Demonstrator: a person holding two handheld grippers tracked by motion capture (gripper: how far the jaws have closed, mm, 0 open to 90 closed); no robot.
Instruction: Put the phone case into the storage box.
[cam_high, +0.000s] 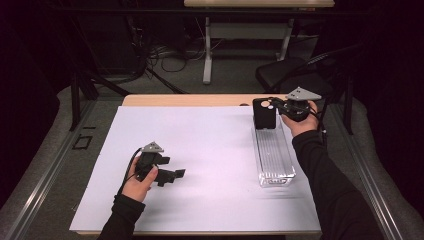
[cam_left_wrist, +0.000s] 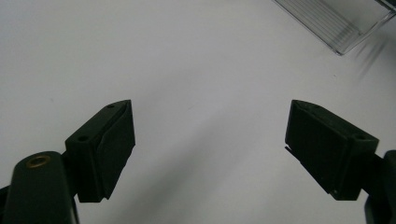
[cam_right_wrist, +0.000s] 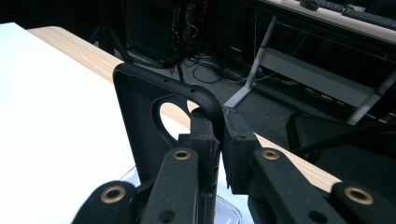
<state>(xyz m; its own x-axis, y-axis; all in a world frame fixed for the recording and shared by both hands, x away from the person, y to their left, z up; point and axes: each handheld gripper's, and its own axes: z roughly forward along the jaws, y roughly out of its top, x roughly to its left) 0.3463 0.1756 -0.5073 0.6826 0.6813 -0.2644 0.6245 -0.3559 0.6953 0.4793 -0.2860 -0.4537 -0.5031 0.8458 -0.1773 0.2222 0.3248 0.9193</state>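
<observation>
High view: the right gripper (cam_high: 278, 106) is clamped on the top edge of a black phone case (cam_high: 264, 114), which stands upright at the far end of a clear plastic tray (cam_high: 273, 159). The tray lies lengthwise on the white mat (cam_high: 200, 165), and the case sits at the tray's end farthest from the person. The left gripper (cam_high: 170, 174) rests on the mat well to the left of the tray, its jaws apart and holding nothing.

Left gripper view: both jaws stand wide over bare mat, with a corner of the tray (cam_left_wrist: 343, 21) at the upper right.

Right gripper view: the jaws are pinched together on the rim of the case (cam_right_wrist: 154, 112) near its camera cut-out, with the tray's edge just below.

The step in hand looks like setting the case into, or lifting it from, the tray's far end. The next move calls for keeping the case upright and the tray still, perhaps with the left gripper as a brace.
</observation>
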